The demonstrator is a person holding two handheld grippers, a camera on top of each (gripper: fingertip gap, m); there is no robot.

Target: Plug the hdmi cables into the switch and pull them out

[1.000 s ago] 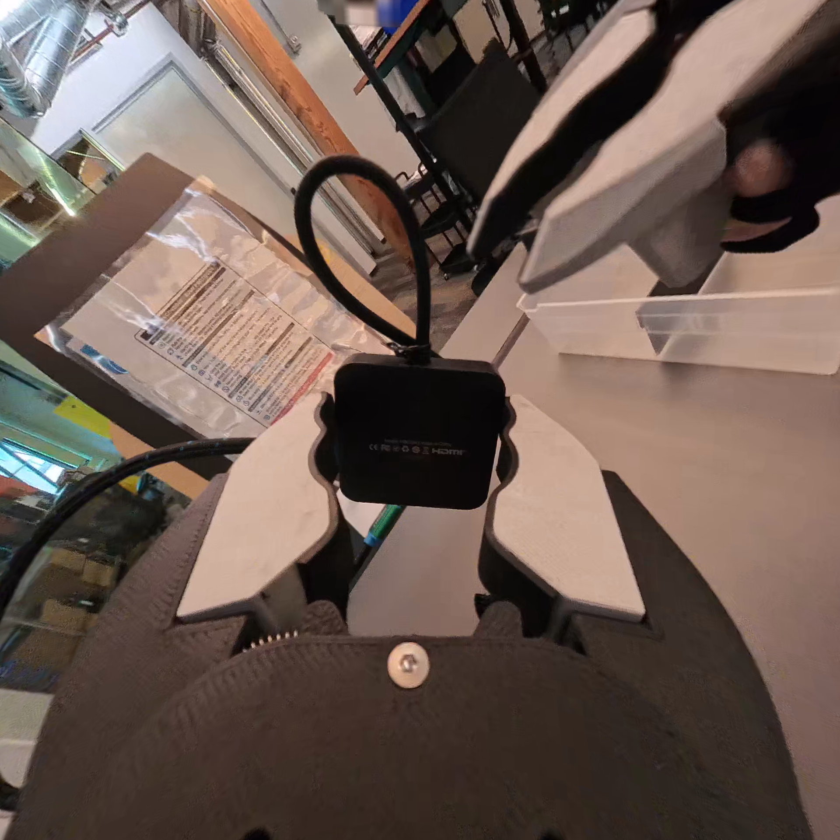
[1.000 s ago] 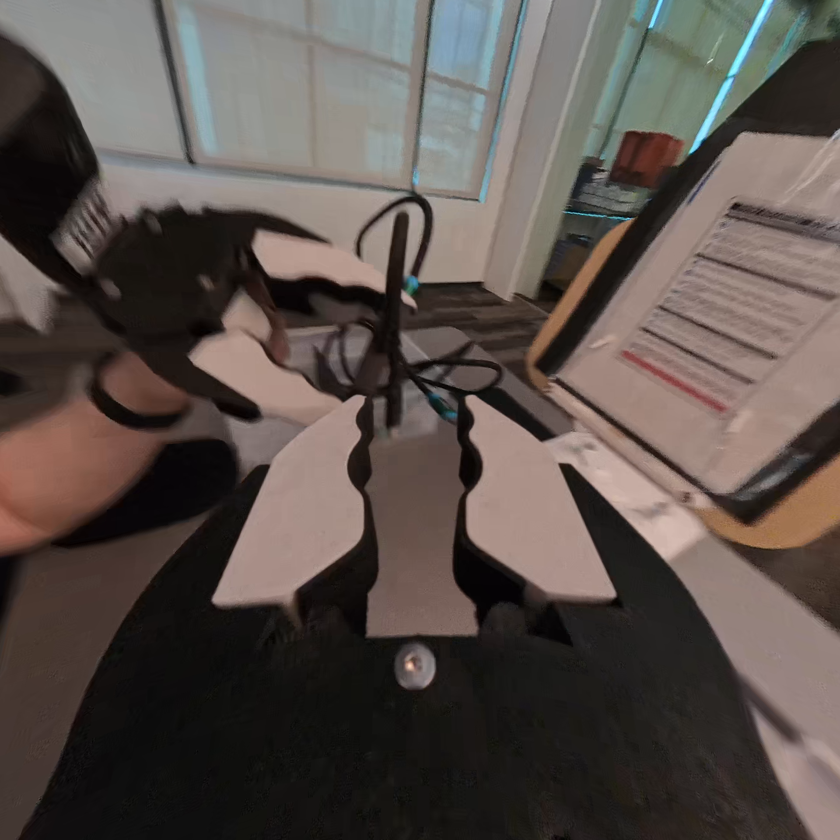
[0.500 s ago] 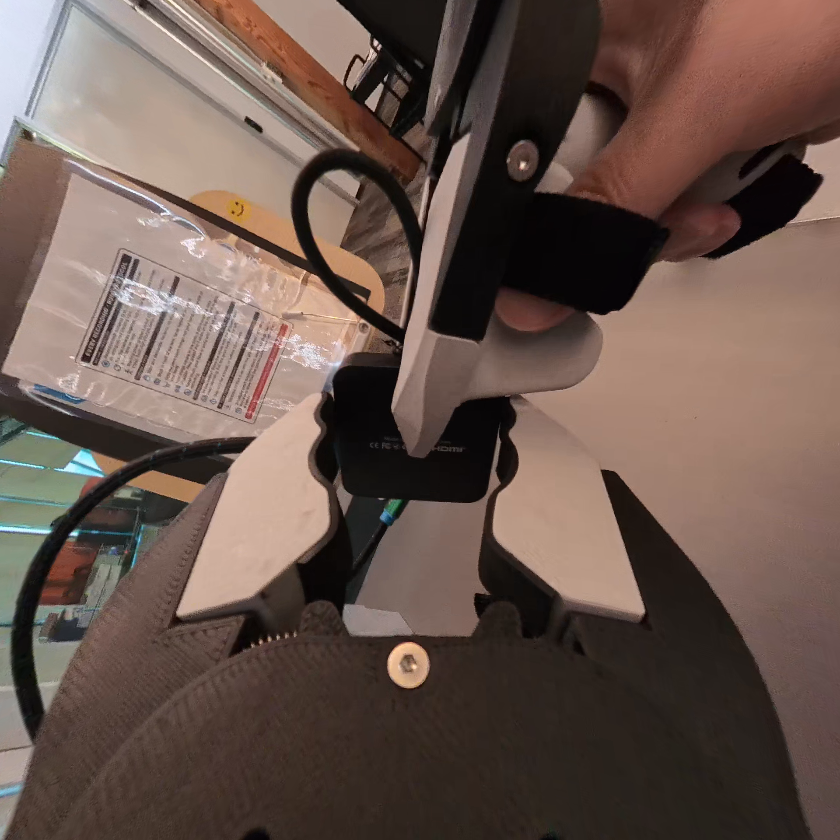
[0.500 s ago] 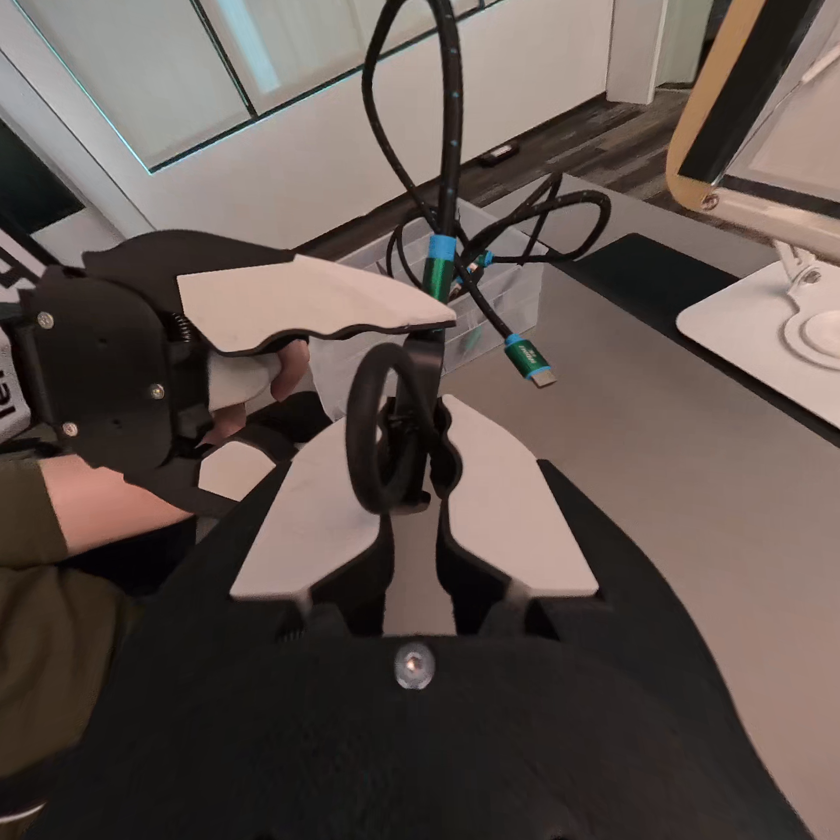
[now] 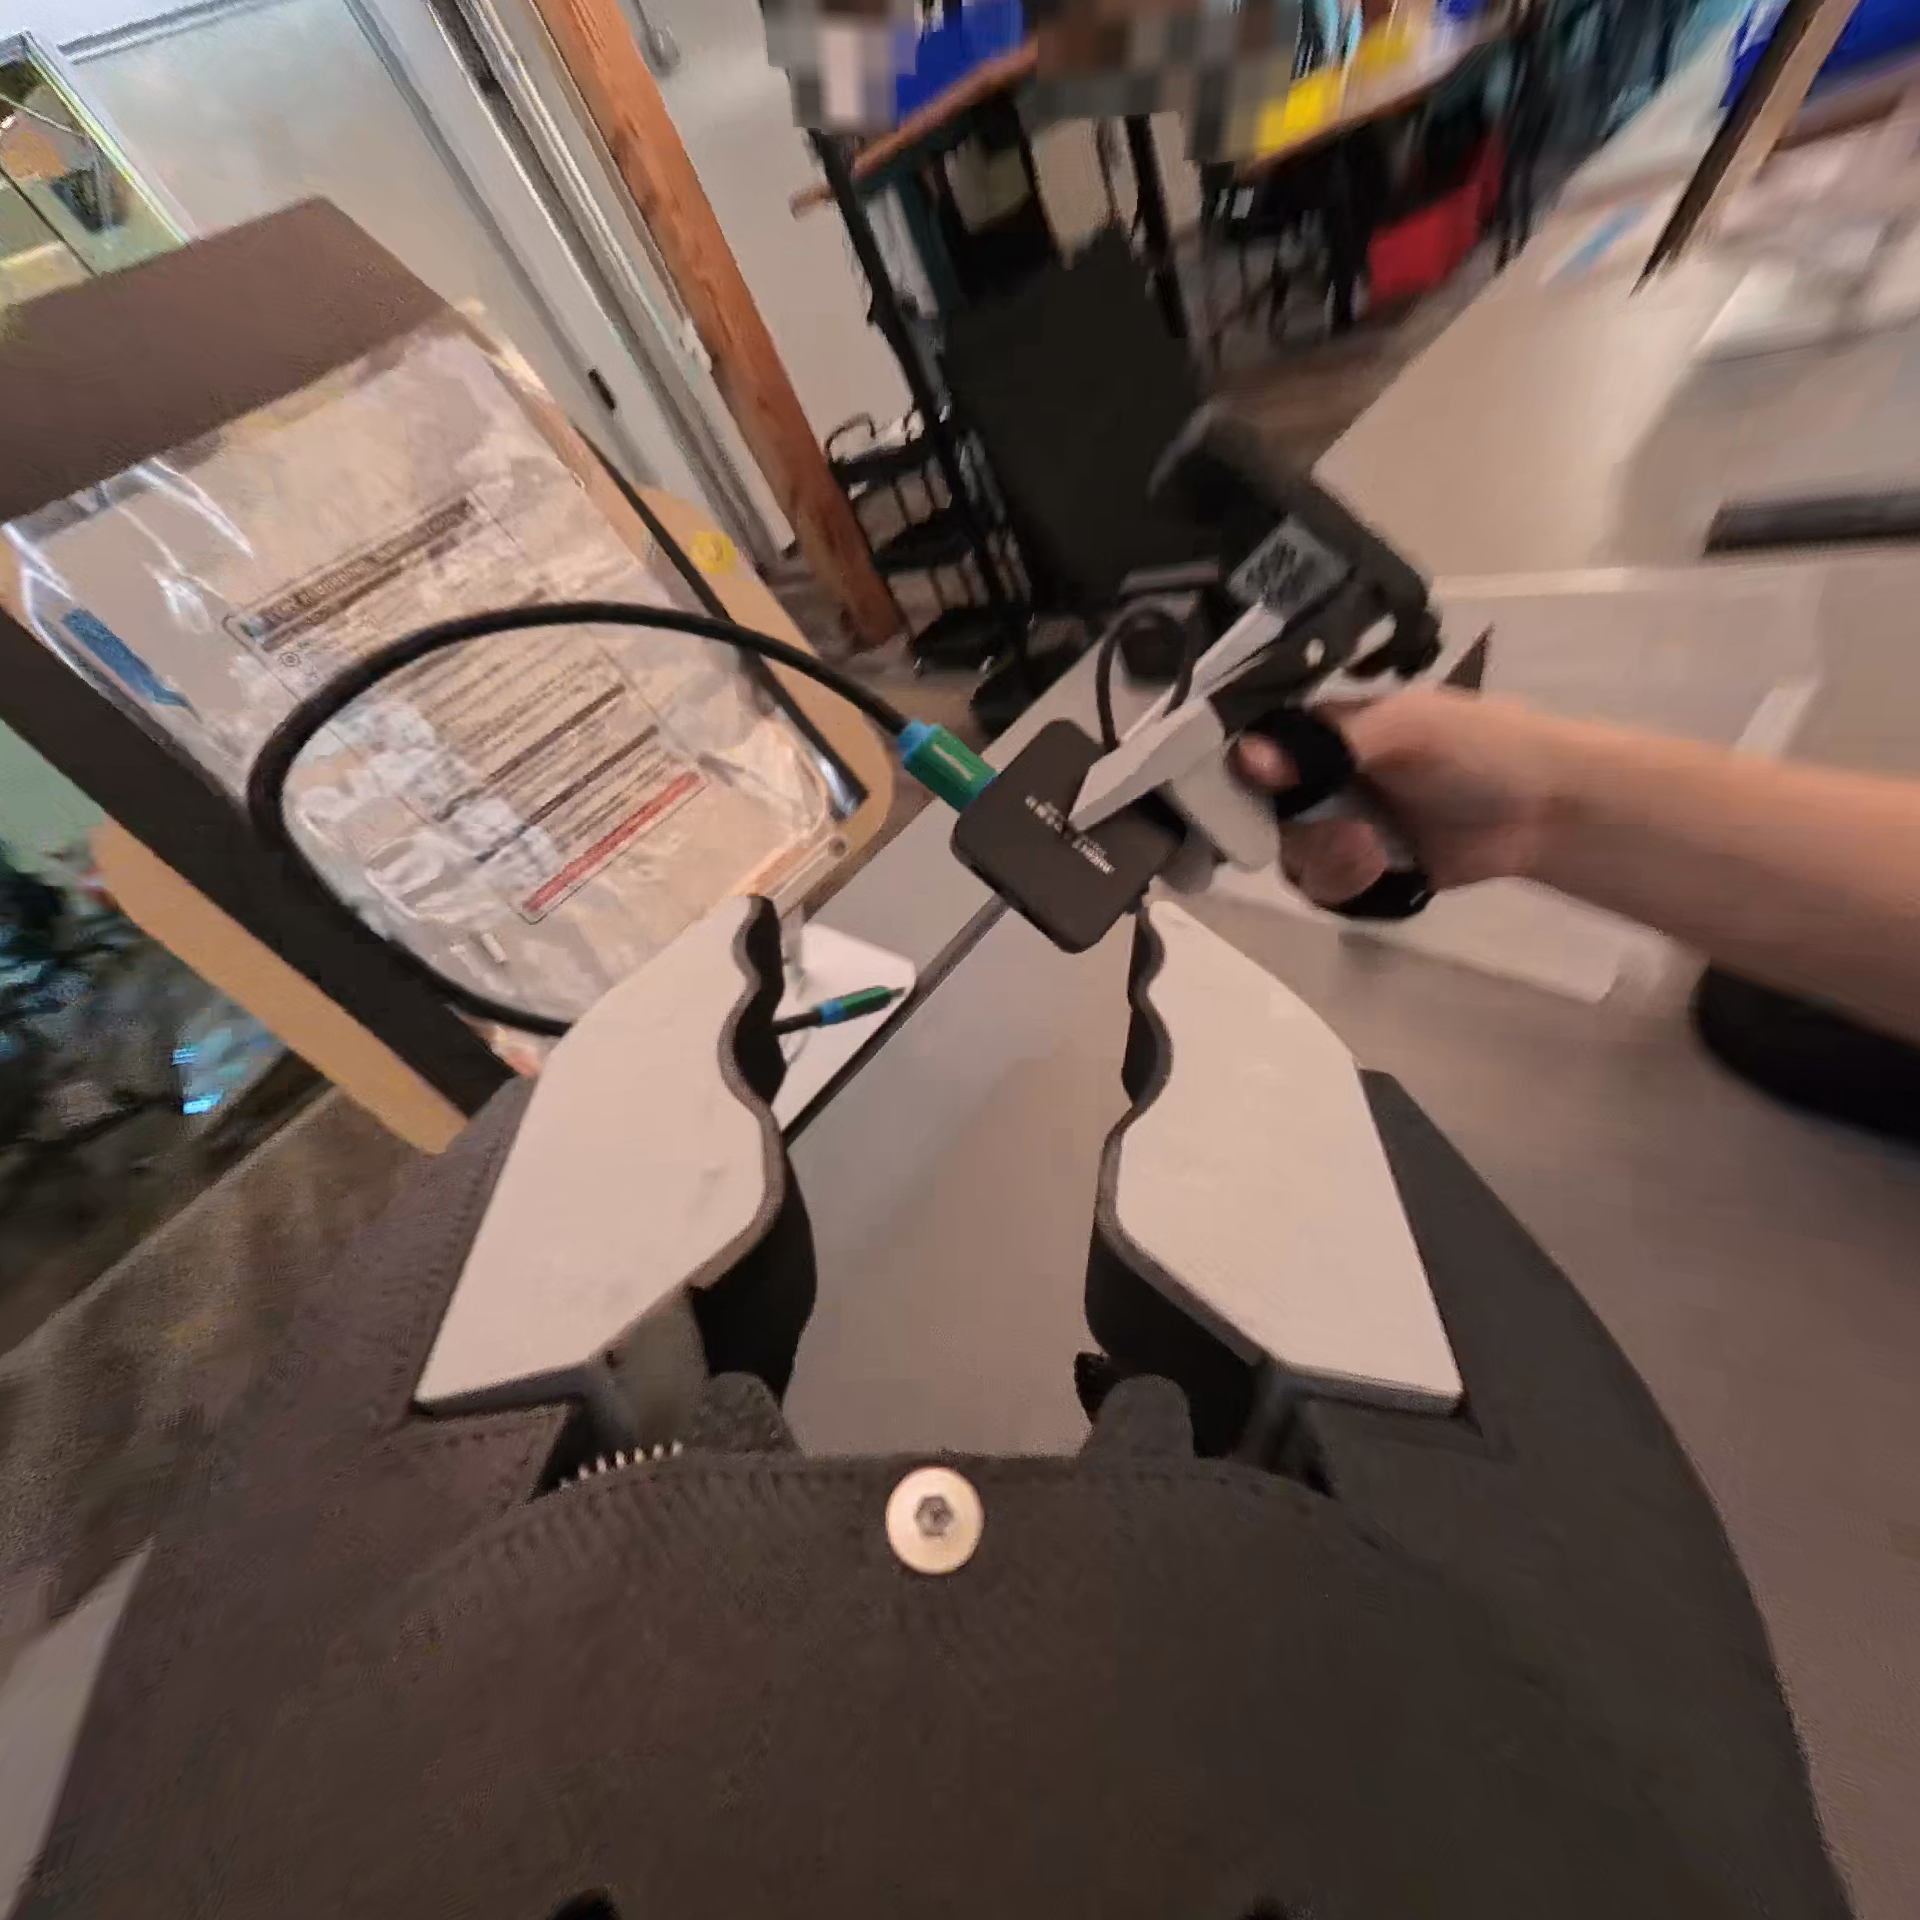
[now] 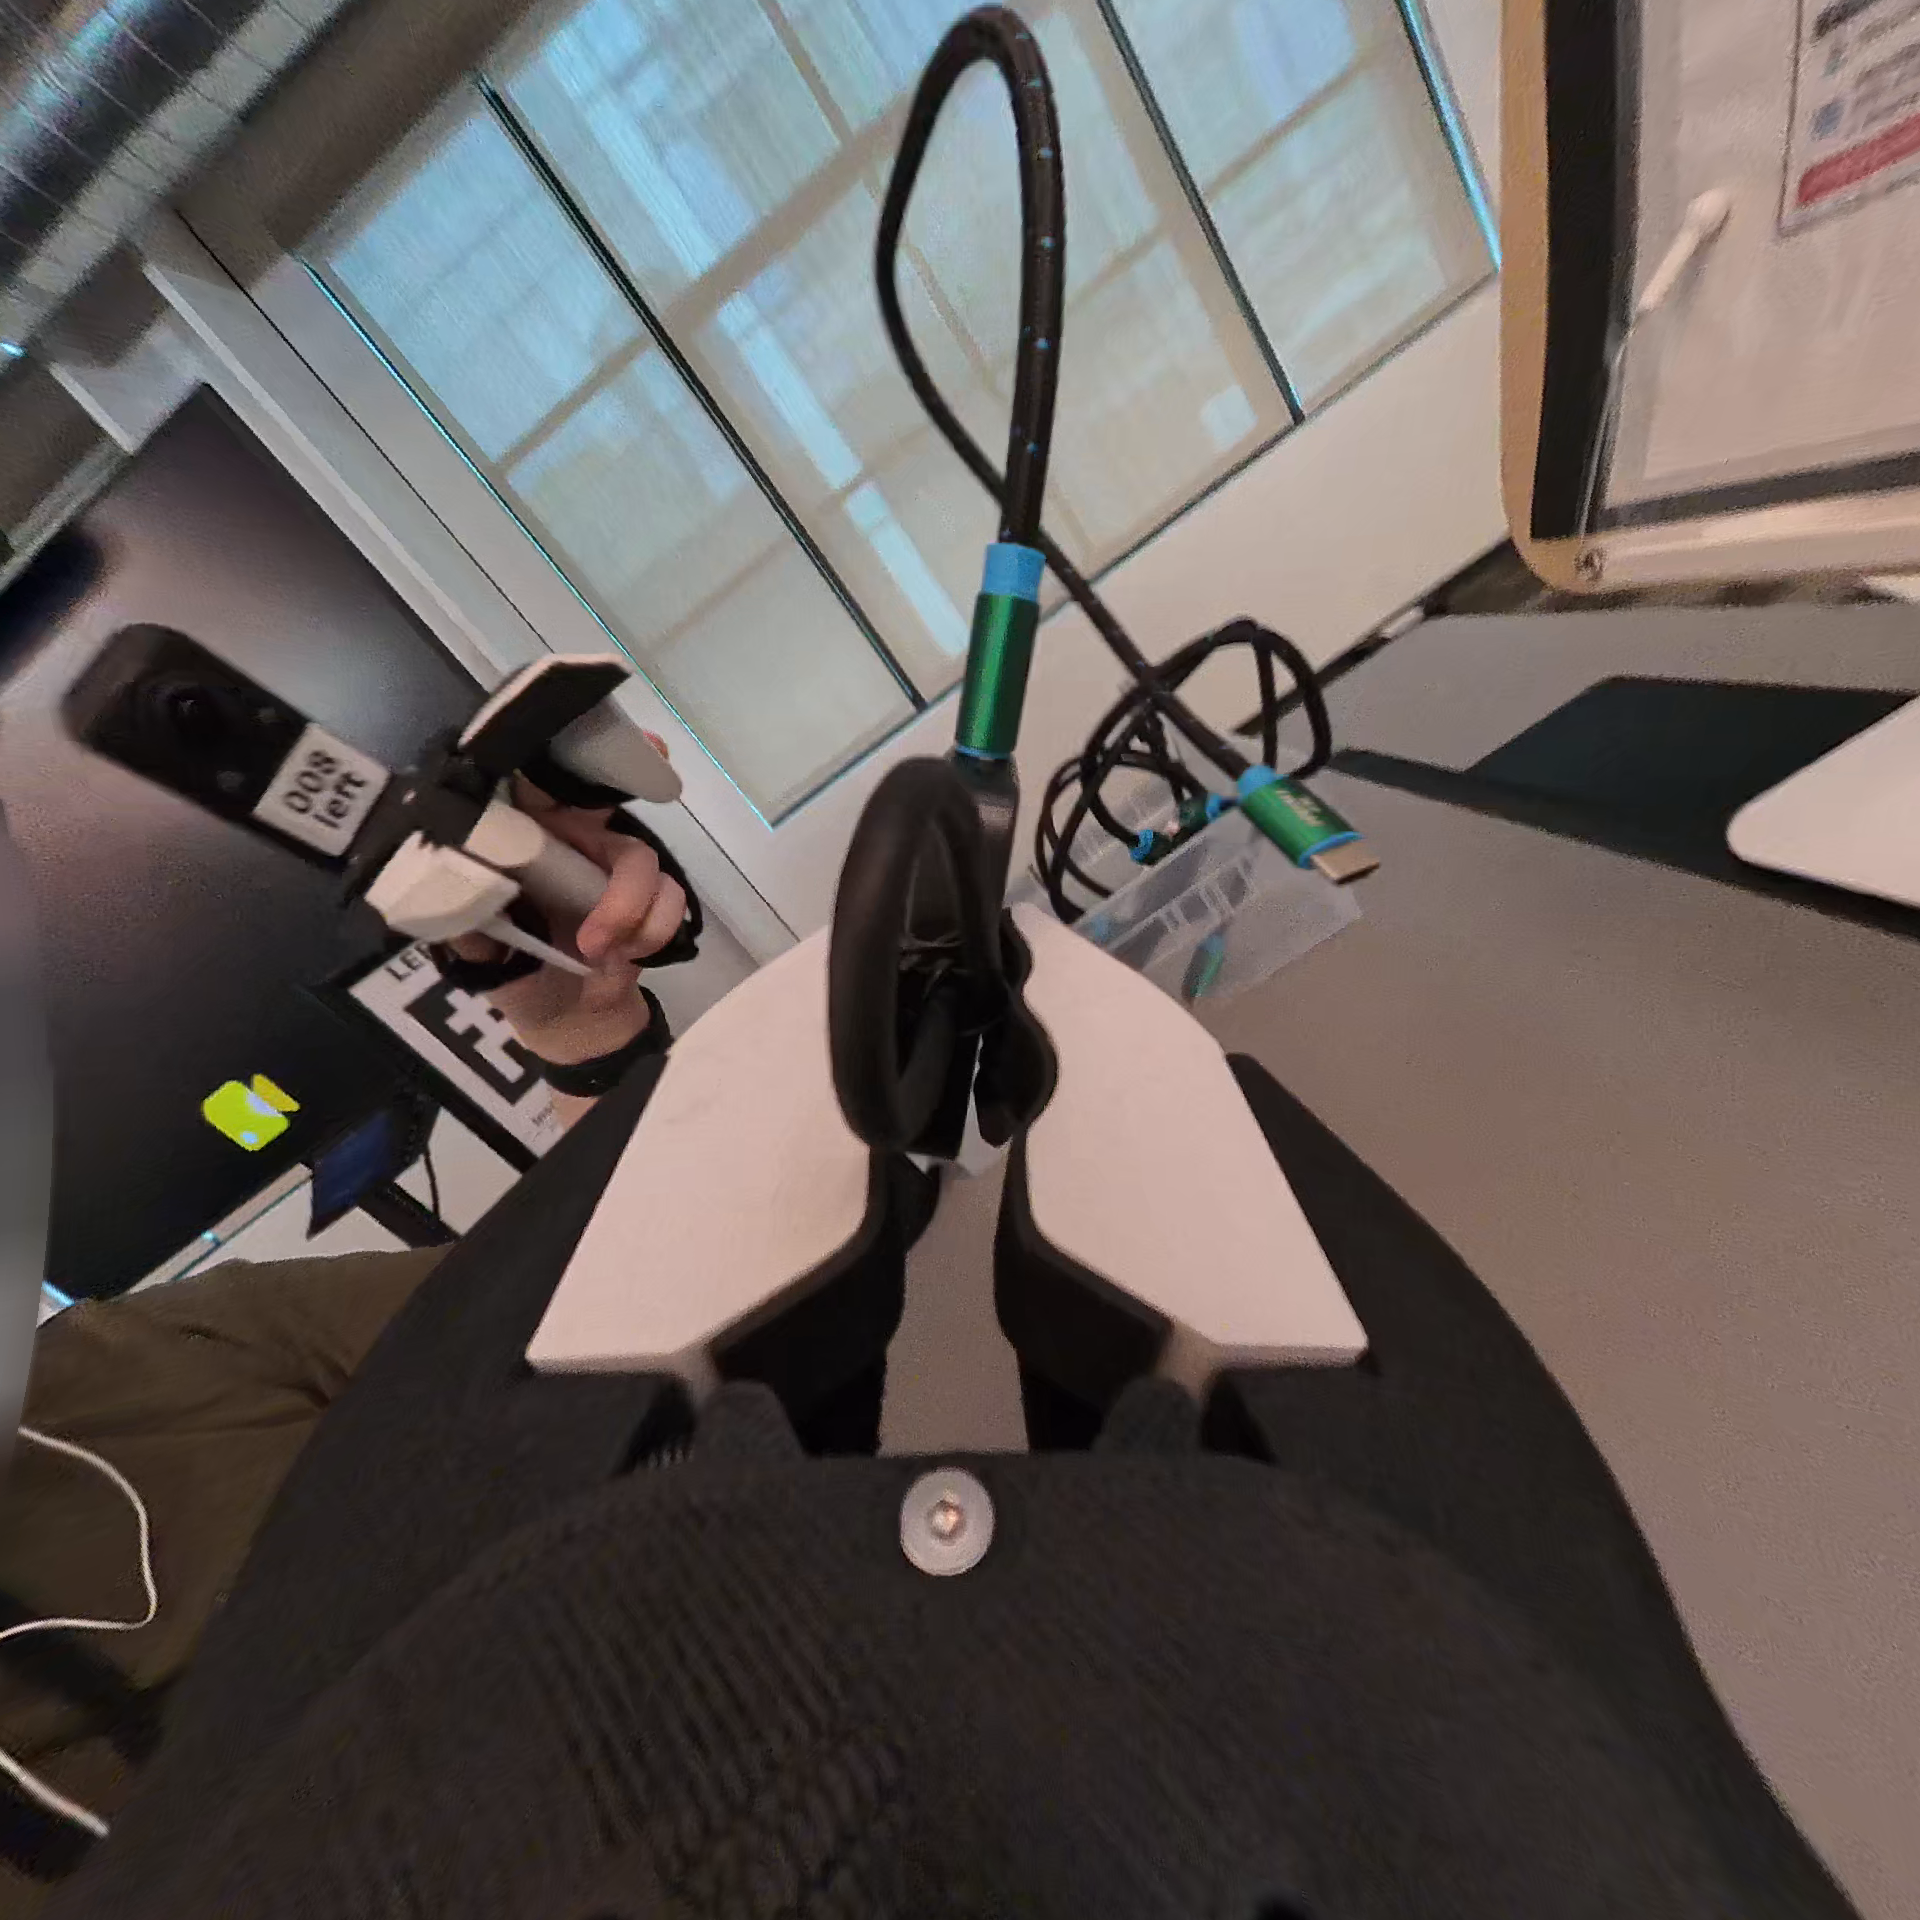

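The grey desk [image 5: 1558,1195] fills the lower right of both views, with a plastic-wrapped monitor [image 5: 343,644] at the left of the left wrist view. In that view the left hand-held gripper [image 5: 948,930] sits at centre, its fingers spread wide with nothing between them. Just above it, right of centre, the right hand-held gripper [image 5: 1127,779] is clamped on the black switch [image 5: 1049,842], which is held tilted in the air. In the right wrist view the right hand-held gripper [image 6: 961,971] pinches the switch [image 6: 992,987] edge-on at centre, its short looped lead [image 6: 894,956] curling in front. A black cable [image 6: 1029,260] arcs to the top of that frame and its green plug [image 6: 992,675] sits in the switch's upper end. Another green plug [image 6: 1299,826] hangs free at right centre, near a clear bin [image 6: 1216,914] holding coiled cables.
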